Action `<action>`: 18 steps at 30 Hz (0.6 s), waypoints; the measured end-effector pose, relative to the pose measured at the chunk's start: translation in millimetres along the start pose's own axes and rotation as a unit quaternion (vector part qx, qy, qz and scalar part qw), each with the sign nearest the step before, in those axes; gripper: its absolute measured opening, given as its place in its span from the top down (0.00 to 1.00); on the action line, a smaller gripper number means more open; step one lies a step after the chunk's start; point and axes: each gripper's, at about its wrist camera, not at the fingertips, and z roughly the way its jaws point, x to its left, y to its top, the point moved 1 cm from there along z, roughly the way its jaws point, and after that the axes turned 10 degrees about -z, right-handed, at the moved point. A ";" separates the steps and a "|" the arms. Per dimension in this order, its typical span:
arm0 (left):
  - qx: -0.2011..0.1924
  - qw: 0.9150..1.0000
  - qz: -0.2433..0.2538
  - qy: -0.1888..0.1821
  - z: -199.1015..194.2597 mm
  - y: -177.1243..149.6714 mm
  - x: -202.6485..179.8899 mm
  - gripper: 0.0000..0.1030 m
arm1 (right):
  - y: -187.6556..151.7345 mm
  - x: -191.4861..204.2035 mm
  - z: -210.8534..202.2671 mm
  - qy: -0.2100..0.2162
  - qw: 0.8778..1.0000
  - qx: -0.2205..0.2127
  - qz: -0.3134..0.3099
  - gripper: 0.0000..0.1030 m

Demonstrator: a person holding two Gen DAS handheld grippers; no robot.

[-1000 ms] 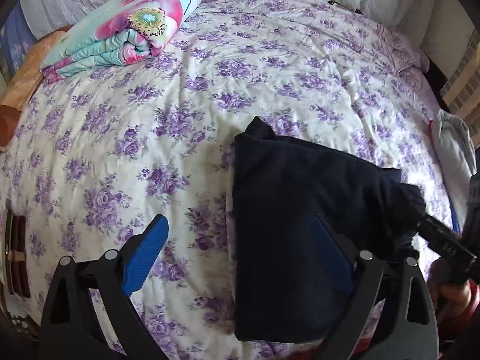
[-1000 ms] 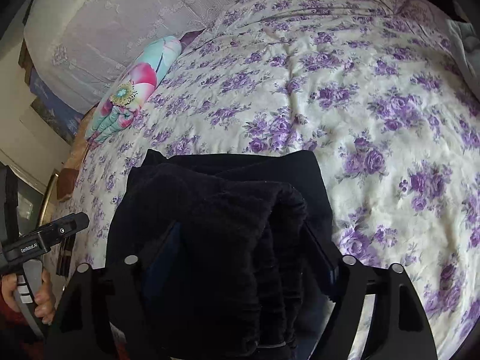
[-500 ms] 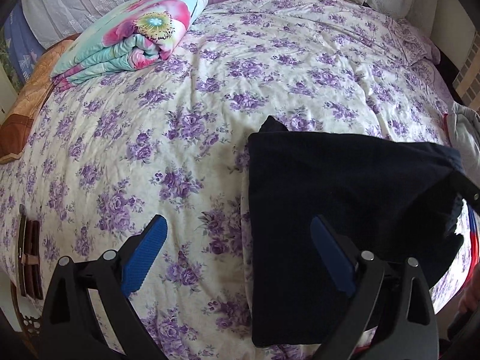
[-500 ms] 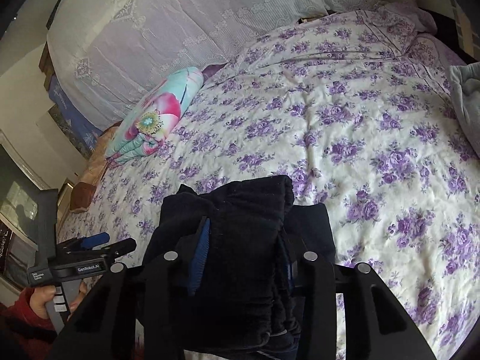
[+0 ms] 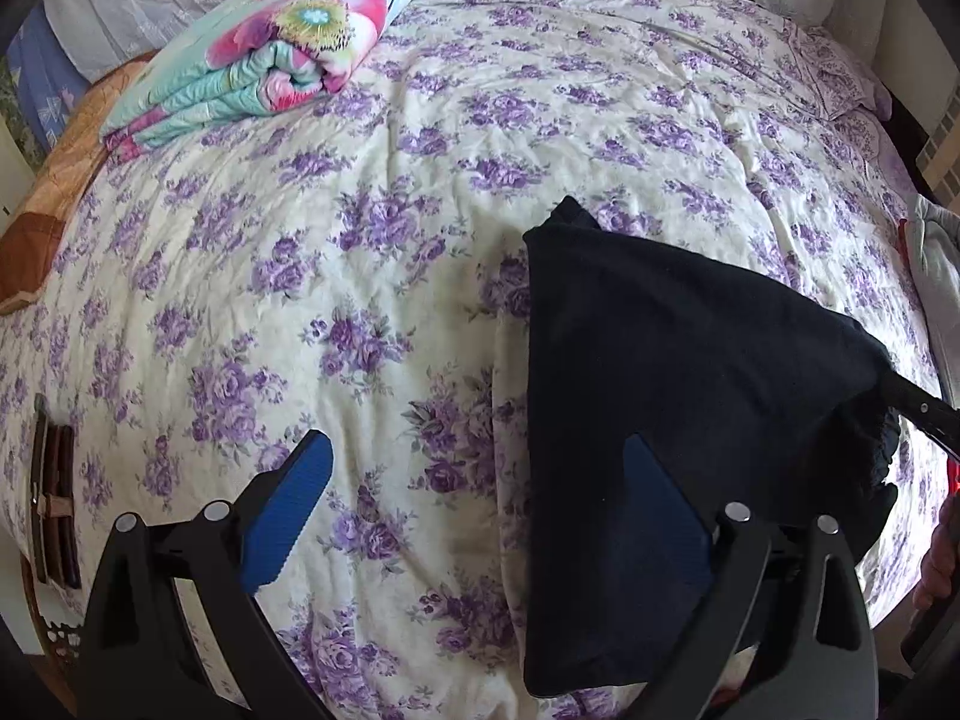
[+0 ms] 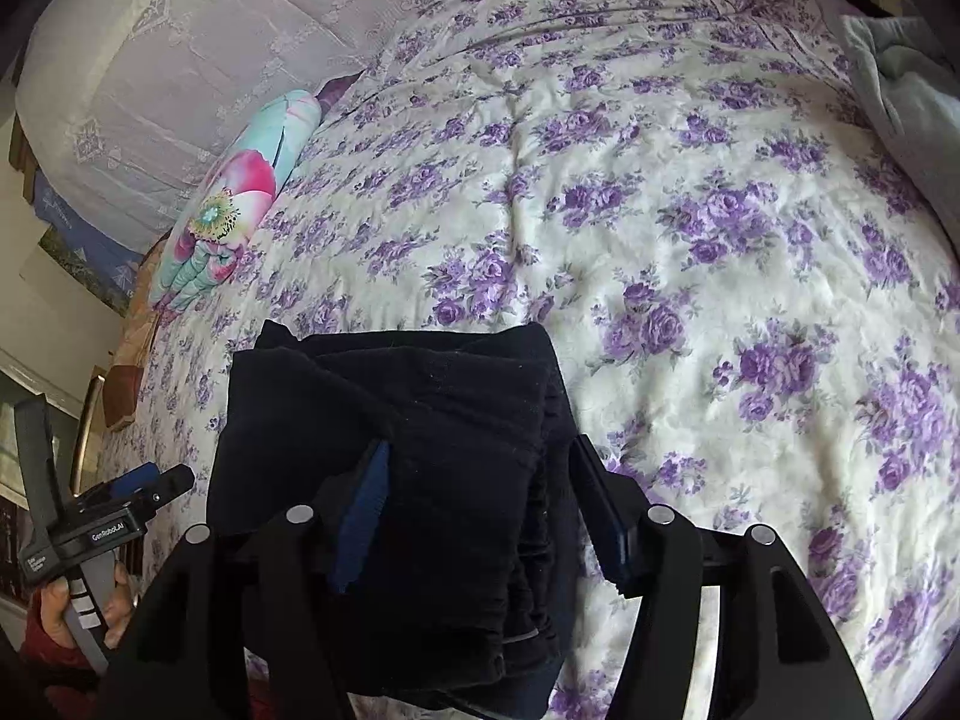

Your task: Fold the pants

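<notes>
The dark navy pants (image 5: 690,384) lie folded into a thick stack on the purple-flowered bedspread (image 5: 360,240). My left gripper (image 5: 474,510) hovers open near the bed's front edge; its right finger (image 5: 660,510) is over the pants and its left finger over bare bedspread. In the right wrist view the bunched edge of the pants (image 6: 420,450) sits between the pads of my right gripper (image 6: 480,519). Its jaws are opening, and a gap shows beside the right pad. The left gripper (image 6: 120,516) shows at the lower left, held in a hand.
A folded floral quilt (image 5: 270,60) lies at the bed's far left, beside an orange blanket (image 5: 60,180). A grey garment (image 6: 900,90) rests on the right side. White lace-covered pillows (image 6: 180,90) line the head. Brown objects (image 5: 54,510) sit past the left edge.
The right gripper closed on the bunched edge of the pants, then widened again. The right side of the pants got drawn out to the right. The left gripper stayed open and barely moved.
</notes>
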 end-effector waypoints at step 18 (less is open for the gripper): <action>0.083 0.995 -0.054 -0.030 35.3 -15.2 18.8 0.05 | 10.6 74.6 69.2 0.004 0.986 0.014 -0.167 0.33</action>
